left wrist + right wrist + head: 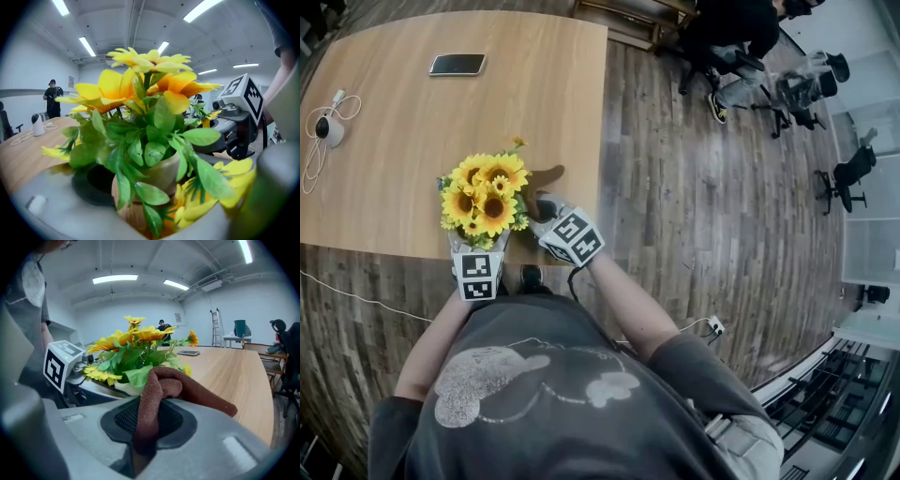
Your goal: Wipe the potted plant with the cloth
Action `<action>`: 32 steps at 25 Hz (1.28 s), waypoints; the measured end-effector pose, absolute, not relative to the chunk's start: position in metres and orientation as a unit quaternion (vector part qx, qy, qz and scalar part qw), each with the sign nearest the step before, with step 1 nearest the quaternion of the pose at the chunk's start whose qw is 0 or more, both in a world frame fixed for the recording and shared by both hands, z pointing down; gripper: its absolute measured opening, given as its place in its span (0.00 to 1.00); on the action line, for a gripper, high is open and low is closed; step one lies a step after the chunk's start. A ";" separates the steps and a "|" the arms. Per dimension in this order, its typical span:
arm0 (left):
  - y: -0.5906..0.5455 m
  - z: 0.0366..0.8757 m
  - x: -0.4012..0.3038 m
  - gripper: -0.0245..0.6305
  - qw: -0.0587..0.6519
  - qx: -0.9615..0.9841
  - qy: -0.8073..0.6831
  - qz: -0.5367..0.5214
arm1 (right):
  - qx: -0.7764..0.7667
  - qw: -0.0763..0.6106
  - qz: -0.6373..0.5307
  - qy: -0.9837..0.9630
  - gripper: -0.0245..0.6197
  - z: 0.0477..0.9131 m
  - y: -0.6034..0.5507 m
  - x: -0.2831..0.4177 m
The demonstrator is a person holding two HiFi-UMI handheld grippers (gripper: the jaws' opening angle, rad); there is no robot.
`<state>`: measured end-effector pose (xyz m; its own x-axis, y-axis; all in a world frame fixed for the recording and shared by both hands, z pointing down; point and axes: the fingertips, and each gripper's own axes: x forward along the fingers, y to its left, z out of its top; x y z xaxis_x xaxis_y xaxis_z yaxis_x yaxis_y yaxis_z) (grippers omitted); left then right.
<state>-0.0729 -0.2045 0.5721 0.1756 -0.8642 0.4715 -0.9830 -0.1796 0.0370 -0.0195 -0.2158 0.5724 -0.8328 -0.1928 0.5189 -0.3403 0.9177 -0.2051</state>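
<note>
The potted plant (485, 195), yellow sunflowers with green leaves in a pale wooden pot (152, 180), stands near the table's front edge. My left gripper (478, 251) reaches in from below the flowers. In the left gripper view its grey jaws close round the pot on both sides (154, 199). My right gripper (546, 212) sits just right of the flowers, shut on a brown cloth (157, 394) that folds up out of the jaws and trails towards the table (546, 178). In the right gripper view the cloth is close to the leaves (136, 359); whether it touches them I cannot tell.
The wooden table (412, 112) carries a phone (457, 64) at the back and a small white device with a cable (328, 129) at the left. Its right edge (602, 141) drops to plank floor. A seated person (731, 33) and office chairs (848, 178) are further off.
</note>
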 end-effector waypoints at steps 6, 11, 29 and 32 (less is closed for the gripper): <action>-0.201 0.575 -0.077 0.76 0.165 0.767 -0.594 0.177 | 0.116 0.284 0.128 -0.943 0.14 0.584 -0.189 -0.020; -0.201 0.576 -0.078 0.76 0.156 0.786 -0.571 0.181 | 0.085 0.305 0.118 -0.941 0.14 0.587 -0.166 -0.023; -0.202 0.577 -0.064 0.76 0.107 0.910 -0.327 0.233 | 0.328 0.219 0.202 -0.896 0.14 0.553 -0.262 0.067; -0.199 0.575 -0.067 0.76 0.094 0.927 -0.270 0.243 | 0.330 0.230 0.197 -0.894 0.14 0.551 -0.277 0.065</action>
<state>-0.0672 -0.1986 0.5753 0.7361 -0.4547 0.5014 -0.5461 -0.8366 0.0431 0.0650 -0.2770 0.5511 -0.6762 -0.5002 0.5409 -0.6810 0.7045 -0.2000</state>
